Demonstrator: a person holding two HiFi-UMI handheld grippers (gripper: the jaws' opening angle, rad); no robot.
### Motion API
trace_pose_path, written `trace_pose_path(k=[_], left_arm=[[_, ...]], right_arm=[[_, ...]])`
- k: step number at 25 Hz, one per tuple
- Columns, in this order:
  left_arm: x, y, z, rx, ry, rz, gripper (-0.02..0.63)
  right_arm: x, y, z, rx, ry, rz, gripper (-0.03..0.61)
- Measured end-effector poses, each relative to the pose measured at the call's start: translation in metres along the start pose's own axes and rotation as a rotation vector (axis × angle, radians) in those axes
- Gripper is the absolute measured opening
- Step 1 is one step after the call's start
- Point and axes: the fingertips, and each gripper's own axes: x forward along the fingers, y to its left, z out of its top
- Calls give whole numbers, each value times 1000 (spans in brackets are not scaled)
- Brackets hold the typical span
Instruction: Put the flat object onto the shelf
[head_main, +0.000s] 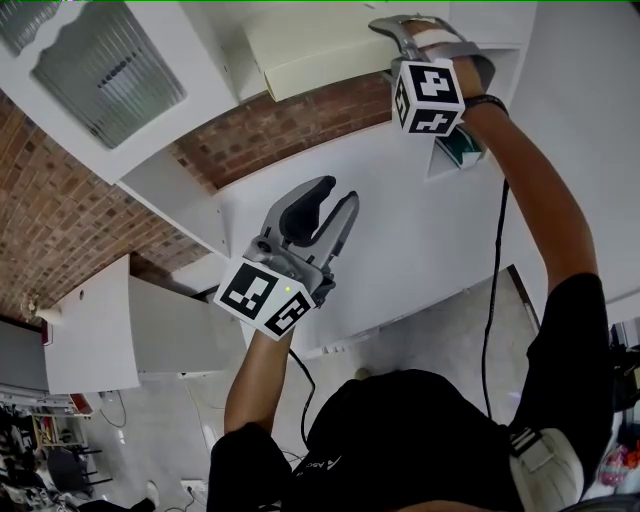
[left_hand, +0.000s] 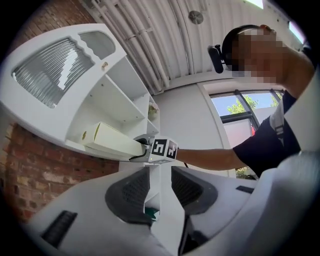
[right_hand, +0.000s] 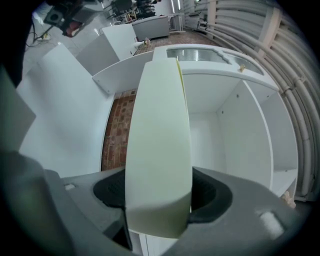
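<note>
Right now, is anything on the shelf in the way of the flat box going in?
Nothing visible does: the shelf bay ahead of the flat box looks bare, and the left gripper hangs below it.

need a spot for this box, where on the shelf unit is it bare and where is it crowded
The wide bay behind the flat box, out to the upright divider, looks bare. The narrow side shelves right of that divider hold small items, so they are tighter.
</note>
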Motion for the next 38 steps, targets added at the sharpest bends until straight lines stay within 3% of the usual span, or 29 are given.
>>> trace_pose_path(k=[5,14,22,25,29,33,38], left_arm=[[-3,6,-7,-3,24,49,0],[-9,7,-4,27,36,90,-2],[-12,1,10,62,13,120,-2],[-11,-5,20,77,7,135,-2],[-10,-17,30,104,-10,138,-2],[-12,-28,33,121,-18,133,-2],[-17,-44,34,137,-29,128,-2]], right_arm=[[2,-2,0,-16,21,-46,308],[-17,-6,1,16,0,-71,330],[-69,-9,-6,69,-38,-78,330],[-95,-5,-2,152,-93,-73,328],[-136,5,13,355,-212,-41,309],[-179,14,39,536,-352,-39,255],[-220,28,65,675,-475,-42,186]])
